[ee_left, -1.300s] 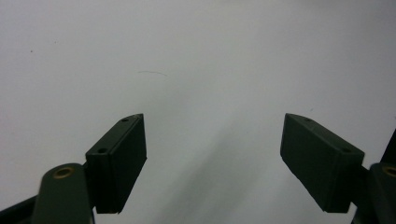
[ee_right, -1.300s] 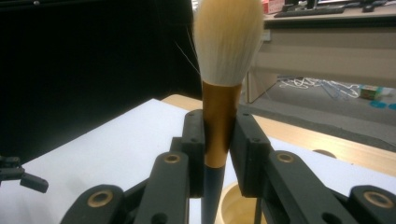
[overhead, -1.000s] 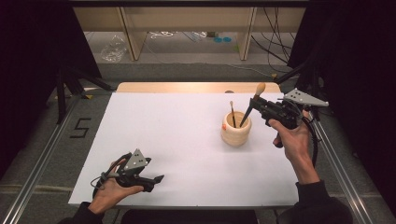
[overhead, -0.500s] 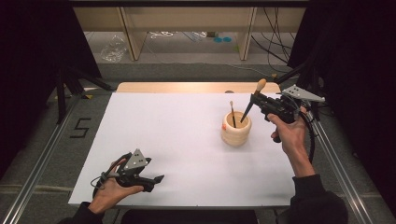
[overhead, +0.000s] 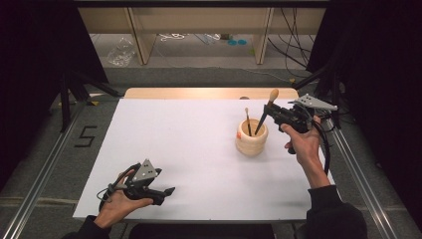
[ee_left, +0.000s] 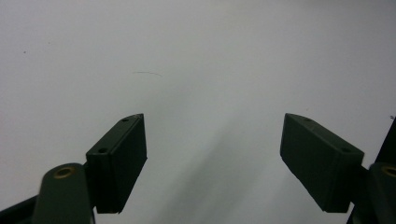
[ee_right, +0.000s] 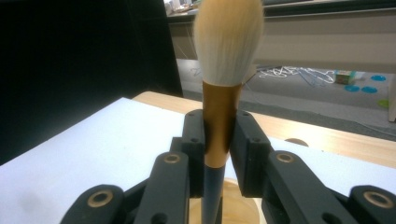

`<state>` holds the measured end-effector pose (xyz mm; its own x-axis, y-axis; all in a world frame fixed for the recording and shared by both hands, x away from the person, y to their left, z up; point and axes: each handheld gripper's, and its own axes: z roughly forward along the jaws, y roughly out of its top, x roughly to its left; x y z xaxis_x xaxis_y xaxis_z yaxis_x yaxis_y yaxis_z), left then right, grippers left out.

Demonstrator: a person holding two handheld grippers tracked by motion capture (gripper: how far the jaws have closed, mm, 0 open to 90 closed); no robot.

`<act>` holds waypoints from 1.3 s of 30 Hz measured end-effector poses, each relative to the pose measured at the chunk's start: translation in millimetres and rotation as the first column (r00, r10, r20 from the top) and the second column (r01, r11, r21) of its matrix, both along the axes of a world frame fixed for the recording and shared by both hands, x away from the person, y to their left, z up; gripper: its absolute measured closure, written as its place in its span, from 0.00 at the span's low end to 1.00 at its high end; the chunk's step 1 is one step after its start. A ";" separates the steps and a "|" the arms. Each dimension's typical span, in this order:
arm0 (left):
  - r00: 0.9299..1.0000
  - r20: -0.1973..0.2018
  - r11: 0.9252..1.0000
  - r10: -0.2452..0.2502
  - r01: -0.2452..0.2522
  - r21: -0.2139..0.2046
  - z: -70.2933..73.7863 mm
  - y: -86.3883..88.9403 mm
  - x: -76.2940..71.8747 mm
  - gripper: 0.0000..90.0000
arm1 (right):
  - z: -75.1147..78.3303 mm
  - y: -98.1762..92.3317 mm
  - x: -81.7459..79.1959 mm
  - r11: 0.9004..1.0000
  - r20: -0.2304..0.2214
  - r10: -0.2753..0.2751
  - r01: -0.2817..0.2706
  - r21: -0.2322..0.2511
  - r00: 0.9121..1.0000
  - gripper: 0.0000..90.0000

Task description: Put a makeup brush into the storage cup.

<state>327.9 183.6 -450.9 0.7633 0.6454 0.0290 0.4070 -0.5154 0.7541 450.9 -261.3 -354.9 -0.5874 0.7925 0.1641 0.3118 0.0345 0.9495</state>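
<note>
Clearly the brush is going into the wooden cup (overhead: 251, 141), handle first, and the sound way is to keep it nearly upright, feed the dark handle straight down inside the rim, and let go only once the tip rests on the bottom, so it neither tips the cup nor knocks the thin brush (overhead: 247, 121) already standing there. The right gripper (ee_right: 218, 140) clamps the makeup brush (ee_right: 227, 44) by its gold-brown ferrule, jaws pressed on both sides. Its head is a full, pale, rounded tuft; below the ferrule the handle turns dark and slim, reaching into the cup's mouth. The cup stands on the white table (overhead: 189, 134), toward its right side. The left gripper (ee_left: 212, 158) rests near the front edge, jaws spread wide, nothing between them.
</note>
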 end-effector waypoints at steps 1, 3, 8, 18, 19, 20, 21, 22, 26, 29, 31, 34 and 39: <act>1.000 0.001 1.000 -0.007 0.007 -0.008 -0.1 -0.2 -0.3 0.25 | 0.0 0.0 0.0 1.000 0.000 0.000 0.000 0.000 1.000 0.85; 1.000 -0.004 1.000 0.003 -0.003 -0.011 -0.2 -0.1 0.0 0.25 | -2.1 1.1 1.1 1.000 0.002 0.000 0.000 -0.005 1.000 0.85; 1.000 -0.004 1.000 0.004 -0.004 -0.012 -0.6 0.4 0.2 0.25 | -8.6 2.4 2.3 1.000 -0.016 0.000 -0.001 -0.020 1.000 0.85; 1.000 -0.008 1.000 0.003 -0.003 -0.009 -1.4 -0.3 -0.2 0.25 | -17.1 5.9 4.3 0.999 -0.027 0.005 -0.006 -0.039 1.000 0.85; 1.000 -0.008 1.000 0.003 -0.003 -0.009 -1.4 -0.3 -0.2 0.25 | -17.1 5.9 4.3 0.999 -0.027 0.005 -0.006 -0.039 1.000 0.85; 1.000 -0.009 1.000 0.002 -0.002 -0.008 -1.5 -0.4 -0.2 0.25 | -19.6 6.5 4.7 0.999 -0.036 0.003 -0.004 -0.047 0.999 0.85; 1.000 -0.007 1.000 0.001 -0.001 -0.006 -1.4 -0.3 -0.2 0.25 | -21.0 6.8 5.2 0.999 -0.038 0.007 -0.009 -0.045 0.999 0.85; 1.000 -0.007 1.000 0.001 -0.001 -0.006 -1.4 -0.3 -0.2 0.25 | -21.0 6.8 5.2 0.999 -0.038 0.007 -0.009 -0.045 0.999 0.85; 1.000 -0.008 1.000 0.003 -0.003 -0.010 -1.4 -0.4 -0.2 0.25 | -27.5 9.8 6.9 0.999 -0.056 0.008 -0.010 -0.045 0.998 0.85; 1.000 -0.010 1.000 0.002 -0.002 -0.008 -1.6 -0.5 -0.2 0.25 | -30.6 11.0 7.8 0.998 -0.062 0.007 -0.011 -0.064 0.998 0.85; 1.000 -0.011 1.000 -0.001 0.001 -0.014 -2.2 -0.7 0.2 0.25 | -32.2 11.3 8.6 0.998 -0.060 0.010 -0.014 -0.066 0.998 0.85; 1.000 -0.010 1.000 0.000 0.000 -0.009 -2.2 -0.8 0.0 0.25 | -33.0 11.1 8.7 0.998 -0.075 0.019 -0.024 -0.065 0.997 0.79; 1.000 -0.013 1.000 0.001 -0.001 -0.014 -2.6 -1.5 -0.3 0.25 | -33.4 11.3 9.4 0.997 -0.095 0.002 -0.009 -0.073 0.996 0.59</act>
